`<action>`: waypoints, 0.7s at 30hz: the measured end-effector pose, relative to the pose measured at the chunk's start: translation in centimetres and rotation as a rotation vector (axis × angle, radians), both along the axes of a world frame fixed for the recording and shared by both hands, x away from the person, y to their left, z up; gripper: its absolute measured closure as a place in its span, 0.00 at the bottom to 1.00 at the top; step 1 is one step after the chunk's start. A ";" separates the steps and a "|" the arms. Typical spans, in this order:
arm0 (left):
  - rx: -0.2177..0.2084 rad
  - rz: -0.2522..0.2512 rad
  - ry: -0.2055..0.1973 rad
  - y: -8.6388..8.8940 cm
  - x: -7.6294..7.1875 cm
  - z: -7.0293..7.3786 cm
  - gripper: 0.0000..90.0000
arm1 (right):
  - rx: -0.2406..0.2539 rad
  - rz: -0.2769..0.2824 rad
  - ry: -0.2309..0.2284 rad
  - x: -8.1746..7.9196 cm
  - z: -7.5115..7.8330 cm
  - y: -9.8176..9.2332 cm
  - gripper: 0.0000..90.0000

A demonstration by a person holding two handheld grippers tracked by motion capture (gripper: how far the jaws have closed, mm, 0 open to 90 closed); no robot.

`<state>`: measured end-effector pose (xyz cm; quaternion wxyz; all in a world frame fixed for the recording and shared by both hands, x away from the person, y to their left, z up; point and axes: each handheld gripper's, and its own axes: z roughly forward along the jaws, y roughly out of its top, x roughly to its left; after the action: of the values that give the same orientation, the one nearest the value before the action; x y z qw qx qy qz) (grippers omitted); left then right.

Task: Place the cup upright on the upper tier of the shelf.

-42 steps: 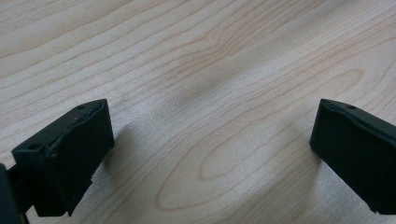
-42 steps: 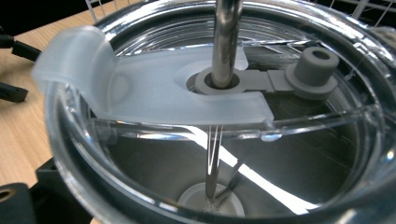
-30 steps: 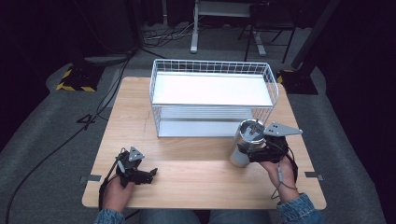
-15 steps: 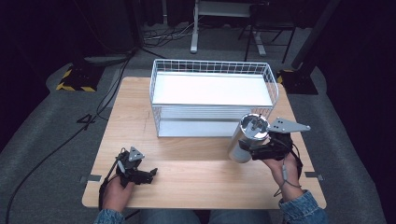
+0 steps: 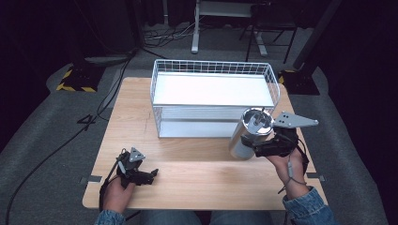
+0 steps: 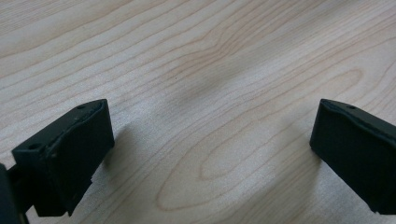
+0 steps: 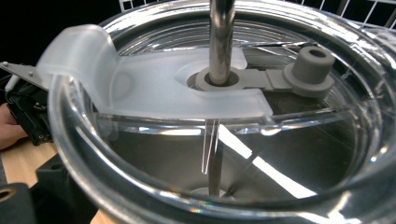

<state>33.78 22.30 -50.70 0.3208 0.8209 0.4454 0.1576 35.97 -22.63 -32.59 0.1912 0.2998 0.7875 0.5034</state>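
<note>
Right gripper [image 5: 256, 149] clamps a steel tumbler [image 5: 251, 133] by its side, jaws set wide around the body. Tumbler tilted, lifted off the table [image 5: 197, 173], lid end up and leaning toward the basket, just in front of the wire basket's [image 5: 213, 96] right front corner. Clear lid [image 7: 327, 154] on top, frosted slider tab [image 7: 140, 79] across it, metal straw [image 7: 222, 37] through the centre hole, grey plug [image 7: 310, 70] beside it. Right gripper view looks straight down through the lid into the steel interior. Grey three-cornered plate sits on top of the gripper, pointing right; cable runs down over the hand, denim sleeve [image 5: 307, 208] at the wrist.

Left gripper [image 5: 150, 176] rests low on the near left of the table, held in the left hand [image 5: 117, 192], well apart from the tumbler. Jaws wide open, nothing between them, bare light wood grain [image 6: 210, 93] below.

White wire basket stands at the middle back of the table, white panel [image 5: 213, 89] lying inside. Grey carpet [image 5: 47, 131] around the table, cables [image 5: 56, 150] trailing on the floor at left.
</note>
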 end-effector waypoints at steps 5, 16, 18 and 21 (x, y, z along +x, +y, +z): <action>0.000 0.000 0.000 0.0 0.0 0.0 0.00 | -0.024 0.007 -0.006 0.2 1.9 0.3 0.04; 0.000 0.017 0.002 0.0 -0.3 0.0 0.00 | -0.006 0.017 -0.002 1.5 6.6 0.8 0.04; 0.002 0.016 0.002 0.0 -0.3 0.0 0.00 | -0.007 0.017 -0.005 1.8 7.3 0.9 0.04; 0.002 0.017 0.002 0.0 -0.3 0.0 0.00 | -0.005 0.014 -0.008 2.5 8.4 1.2 0.04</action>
<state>33.47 22.31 -50.68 0.3183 0.8175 0.4526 0.1598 38.47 -21.39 -24.15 0.1913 0.2919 0.7900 0.5040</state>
